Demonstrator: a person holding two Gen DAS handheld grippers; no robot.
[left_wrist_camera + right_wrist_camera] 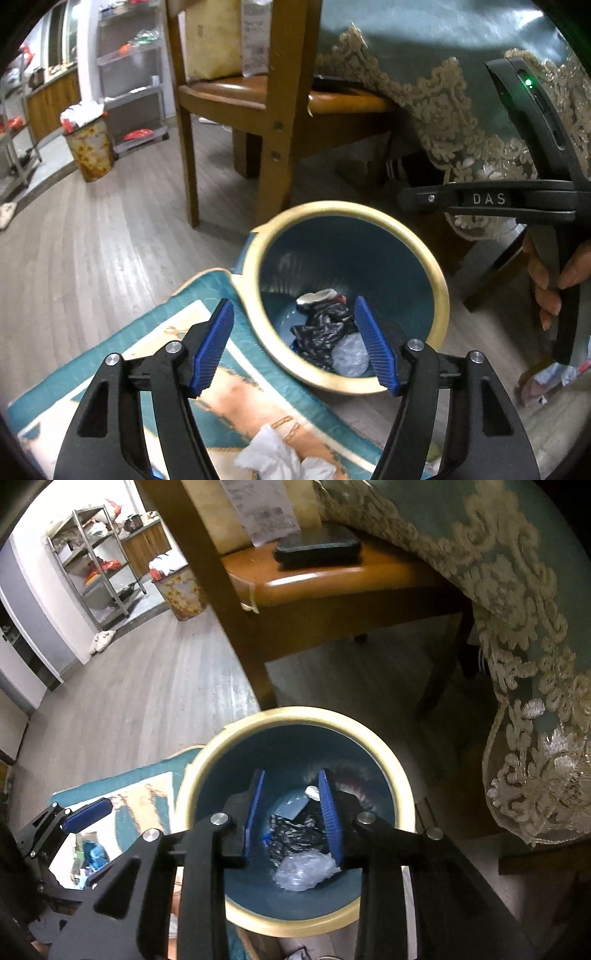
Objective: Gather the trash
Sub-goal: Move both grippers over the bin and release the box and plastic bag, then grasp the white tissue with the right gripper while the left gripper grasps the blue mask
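Note:
A blue trash bin with a cream rim (439,280) (399,786) stands on the floor by a chair. Inside lie a crumpled black bag (325,328) (291,834), a clear plastic wad (351,356) (303,871) and a white scrap (314,297). My left gripper (295,343) is open and empty, beside and above the bin's near rim. My right gripper (293,812) is open and empty directly over the bin's mouth; its body shows in the left wrist view (517,199). A crumpled white tissue (280,458) lies on the rug below my left gripper.
A teal patterned rug (177,332) (122,794) lies left of the bin. A wooden chair (273,110) (332,579) stands behind it, with a lace-edged tablecloth (443,110) (524,627) hanging at right. More scraps (554,376) lie at right. A flowered bin (90,147) stands far left.

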